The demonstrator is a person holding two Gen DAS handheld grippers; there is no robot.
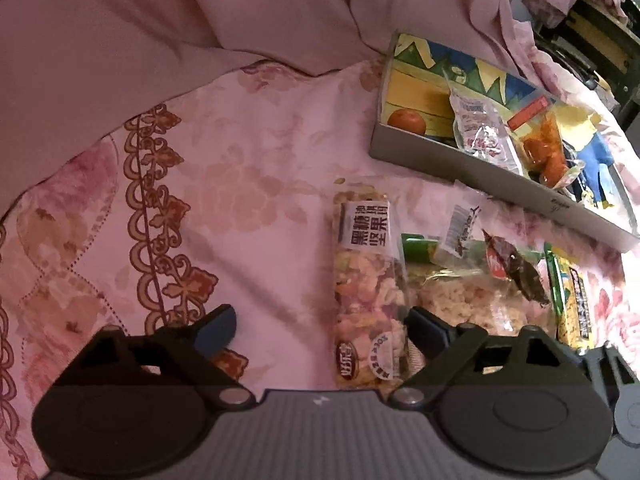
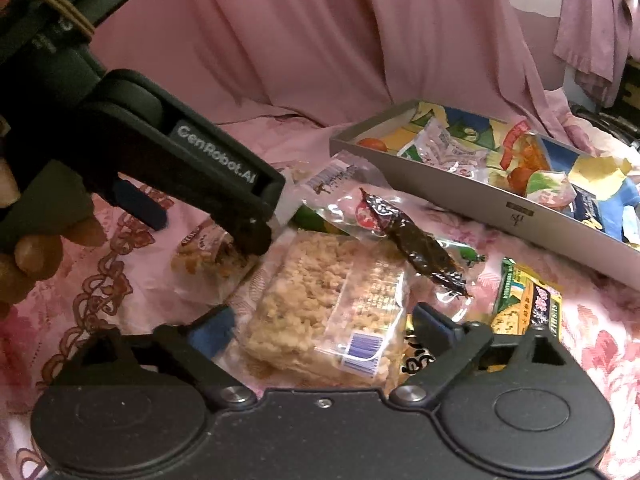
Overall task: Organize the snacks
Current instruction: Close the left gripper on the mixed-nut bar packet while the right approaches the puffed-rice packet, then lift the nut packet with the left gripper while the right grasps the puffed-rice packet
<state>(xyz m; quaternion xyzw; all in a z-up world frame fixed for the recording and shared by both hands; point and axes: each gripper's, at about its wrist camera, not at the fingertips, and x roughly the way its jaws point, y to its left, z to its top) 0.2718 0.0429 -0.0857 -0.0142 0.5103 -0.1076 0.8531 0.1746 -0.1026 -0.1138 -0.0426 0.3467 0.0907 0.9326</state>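
Observation:
A long nut-bar packet with a black-and-white label lies on the pink floral bedspread. My left gripper is open and low over it, with the packet beside its right finger; it also shows in the right wrist view. A clear-wrapped rice-crisp block lies between the open fingers of my right gripper. A dark wrapped snack lies across the block's far corner. A grey tray with a colourful lining holds a clear packet and an orange-red packet.
A green-and-yellow packet lies right of the block. A green packet sticks out from under the pile. The tray sits at the back right. Pink fabric rises behind the bedspread. Dark furniture stands far right.

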